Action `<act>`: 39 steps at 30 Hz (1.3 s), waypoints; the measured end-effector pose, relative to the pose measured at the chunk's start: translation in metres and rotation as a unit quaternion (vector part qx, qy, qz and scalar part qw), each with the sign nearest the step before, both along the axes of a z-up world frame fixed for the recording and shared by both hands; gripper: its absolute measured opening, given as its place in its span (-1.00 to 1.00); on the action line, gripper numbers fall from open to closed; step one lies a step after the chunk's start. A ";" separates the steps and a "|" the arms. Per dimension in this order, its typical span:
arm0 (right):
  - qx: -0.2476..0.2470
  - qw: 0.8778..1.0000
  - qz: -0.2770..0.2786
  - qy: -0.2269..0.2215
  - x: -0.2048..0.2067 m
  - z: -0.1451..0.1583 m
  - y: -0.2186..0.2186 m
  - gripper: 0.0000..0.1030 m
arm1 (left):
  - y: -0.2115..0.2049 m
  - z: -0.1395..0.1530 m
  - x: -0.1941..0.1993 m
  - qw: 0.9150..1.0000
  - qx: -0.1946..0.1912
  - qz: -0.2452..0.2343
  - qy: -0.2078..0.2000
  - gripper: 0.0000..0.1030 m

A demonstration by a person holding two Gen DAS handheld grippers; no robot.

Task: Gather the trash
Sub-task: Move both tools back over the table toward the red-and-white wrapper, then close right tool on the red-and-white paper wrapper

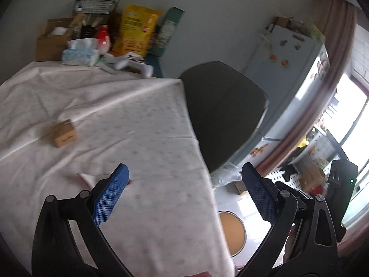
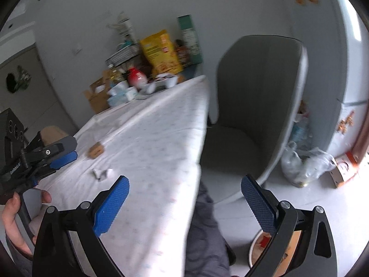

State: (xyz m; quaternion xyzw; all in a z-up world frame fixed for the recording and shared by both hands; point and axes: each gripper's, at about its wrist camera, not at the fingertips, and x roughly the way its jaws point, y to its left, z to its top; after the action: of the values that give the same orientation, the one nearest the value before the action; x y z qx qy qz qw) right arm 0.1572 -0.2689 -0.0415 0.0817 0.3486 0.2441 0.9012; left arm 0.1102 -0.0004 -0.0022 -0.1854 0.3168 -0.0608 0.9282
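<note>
My left gripper [image 1: 184,192] is open and empty above the near right part of a table with a white cloth [image 1: 138,127]. A small white wrapper scrap [image 1: 86,177] lies on the cloth just beyond its left finger. A small brown cardboard box [image 1: 64,133] sits farther left. My right gripper [image 2: 184,204] is open and empty over the table's right edge. In the right wrist view the scrap [image 2: 101,173] and the box [image 2: 95,150] lie on the cloth, and the left gripper [image 2: 62,152] hovers at the far left. A round bin [image 1: 231,230] stands on the floor below the table edge; it also shows in the right wrist view [image 2: 260,249].
A grey chair [image 2: 253,115] stands against the table's right side. At the table's far end are a tissue box [image 1: 79,55], a yellow bag [image 1: 137,30], a red-capped bottle [image 1: 102,38] and a cardboard box [image 1: 49,41]. A fridge [image 1: 293,69] and a plastic bag [image 2: 304,164] are beyond the chair.
</note>
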 end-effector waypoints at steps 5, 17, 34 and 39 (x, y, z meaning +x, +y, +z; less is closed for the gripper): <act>0.005 0.999 0.039 0.005 0.001 0.002 0.042 0.85 | 0.038 -0.001 -0.018 0.999 -0.009 0.041 -0.005 0.88; -0.044 0.992 0.115 0.014 -0.016 -0.006 0.151 0.85 | 0.125 -0.012 -0.058 0.991 -0.015 0.130 0.000 0.89; -0.163 0.981 0.093 0.043 -0.003 -0.040 0.260 0.60 | 0.195 -0.032 -0.087 0.980 -0.019 0.196 0.019 0.88; -0.201 0.976 0.066 0.050 0.009 -0.053 0.281 0.49 | 0.205 -0.038 -0.084 0.979 -0.012 0.203 0.033 0.88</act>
State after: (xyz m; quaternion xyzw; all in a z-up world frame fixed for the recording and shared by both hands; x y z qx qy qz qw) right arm 0.1658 0.0124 -0.0940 -0.1122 0.4397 0.2240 0.8625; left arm 0.0258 0.2049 -0.0401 -0.2590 0.3023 0.1309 0.9080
